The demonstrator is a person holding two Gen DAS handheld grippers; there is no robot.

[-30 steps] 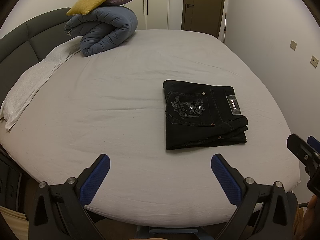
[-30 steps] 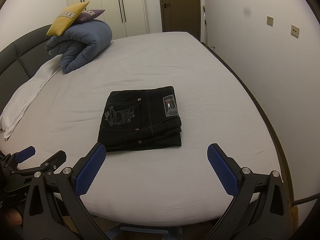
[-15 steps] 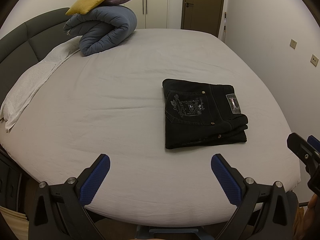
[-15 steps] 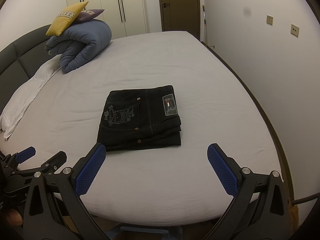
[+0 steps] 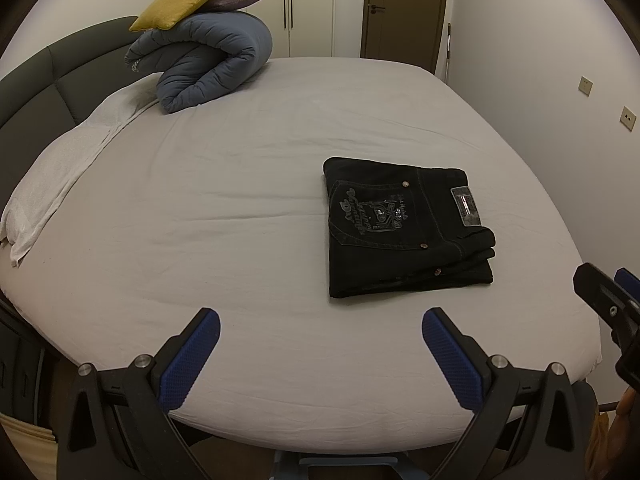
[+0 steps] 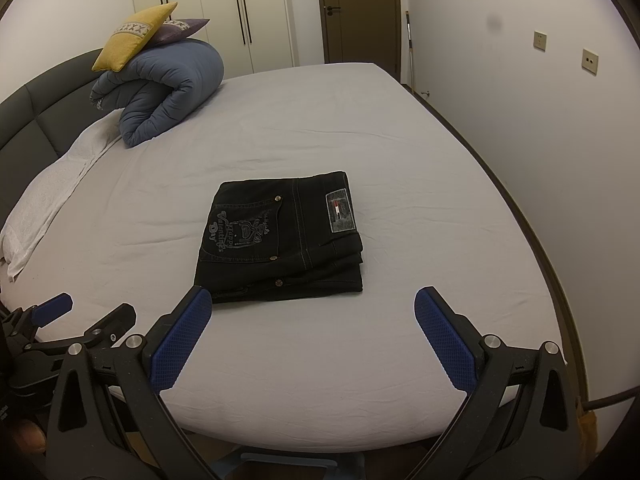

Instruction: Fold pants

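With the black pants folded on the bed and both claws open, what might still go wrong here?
1. The folded black pants show uneven layers at the near right corner; a nudge there could splay the stack.
2. The right claw hangs close to the pants' near edge, with its left finger almost over it, so moving forward could snag the cloth.
3. The left claw is clear.

Grey-sheeted bed (image 5: 240, 240), folded black pants (image 5: 404, 232) lying flat — rolled blue duvet (image 5: 208, 68), white towel (image 5: 60, 168) near headboard
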